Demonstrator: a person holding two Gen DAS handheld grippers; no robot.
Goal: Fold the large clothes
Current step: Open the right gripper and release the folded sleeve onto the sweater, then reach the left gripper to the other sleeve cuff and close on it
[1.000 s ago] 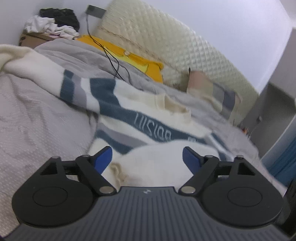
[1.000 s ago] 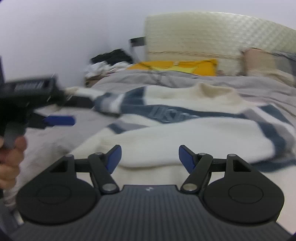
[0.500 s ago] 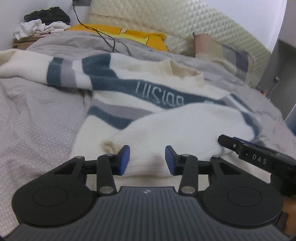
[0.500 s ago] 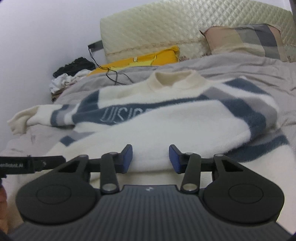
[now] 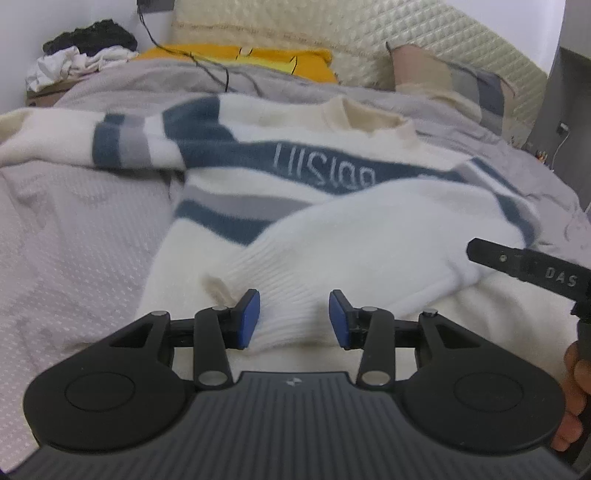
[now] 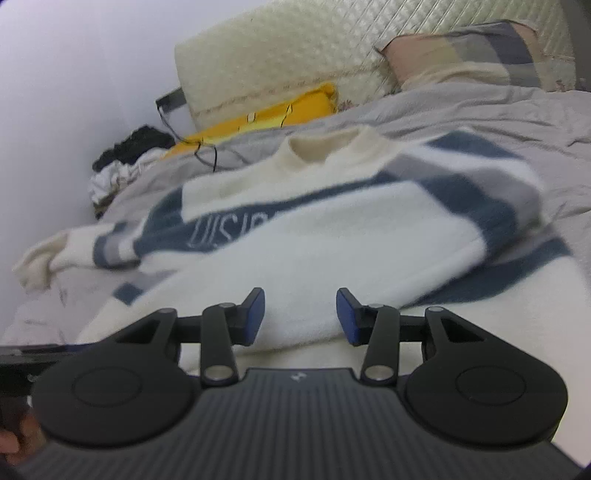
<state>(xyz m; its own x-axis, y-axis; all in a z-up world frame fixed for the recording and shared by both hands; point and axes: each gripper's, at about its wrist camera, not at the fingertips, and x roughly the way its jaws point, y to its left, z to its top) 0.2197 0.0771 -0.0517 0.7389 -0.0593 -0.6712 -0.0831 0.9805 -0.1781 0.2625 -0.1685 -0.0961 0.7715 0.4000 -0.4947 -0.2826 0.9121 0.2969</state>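
Observation:
A white sweater (image 5: 332,177) with blue and grey stripes lies face up on the bed, collar at the far side. Its right sleeve is folded across the chest, and the ribbed cuff (image 5: 288,295) sits between the blue pads of my left gripper (image 5: 293,317), which press on it. In the right wrist view the same folded sleeve (image 6: 332,258) runs between the pads of my right gripper (image 6: 300,315), shut on its thick fleece. The right gripper (image 5: 524,266) also shows at the right edge of the left wrist view, held by a hand (image 5: 574,398).
A grey bedspread (image 5: 74,240) covers the bed. At the head stand a quilted headboard (image 5: 369,33), a yellow garment (image 5: 258,55) with a black cable (image 5: 207,70) over it, and a checked pillow (image 5: 443,74). Clothes (image 5: 85,48) are piled at the far left corner.
Both grippers came down and forward onto the folded sleeve, and their jaws narrowed from wide apart to closed on it. Over the last half second neither has moved.

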